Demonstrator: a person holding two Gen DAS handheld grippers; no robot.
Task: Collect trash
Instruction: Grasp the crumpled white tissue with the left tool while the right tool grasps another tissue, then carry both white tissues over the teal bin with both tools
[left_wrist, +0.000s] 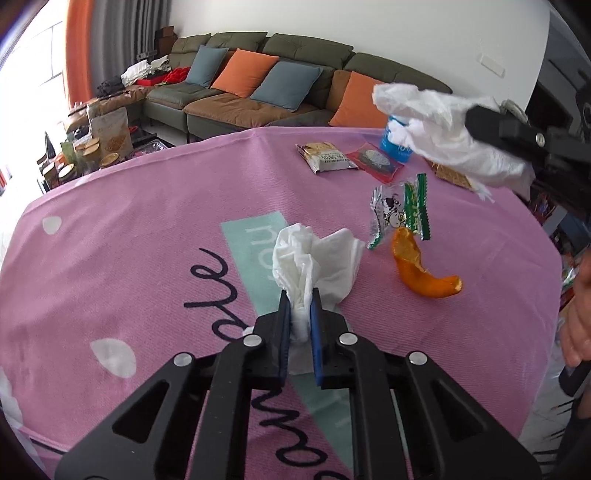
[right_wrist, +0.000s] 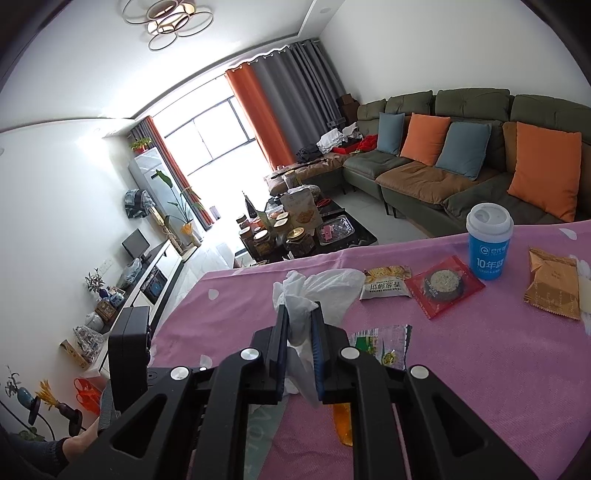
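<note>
In the left wrist view my left gripper (left_wrist: 300, 293) is shut on a crumpled white tissue (left_wrist: 317, 254) that rests on the pink tablecloth (left_wrist: 147, 240). My right gripper (left_wrist: 476, 120) hangs above the table's far right, shut on a second white tissue (left_wrist: 443, 125). In the right wrist view that tissue (right_wrist: 325, 284) sticks up between the right gripper's (right_wrist: 300, 306) blue pads. An orange peel (left_wrist: 424, 273) and green-and-silver candy wrappers (left_wrist: 400, 214) lie to the right of the left gripper.
Further back on the cloth lie a cracker packet (right_wrist: 386, 282), a red snack packet (right_wrist: 443, 286) and a gold packet (right_wrist: 552, 288), beside a standing blue cup with a white lid (right_wrist: 489, 247). A sofa (right_wrist: 461, 177) and a crowded low table (right_wrist: 295, 229) stand beyond. A hand (left_wrist: 576, 314) shows at the right edge.
</note>
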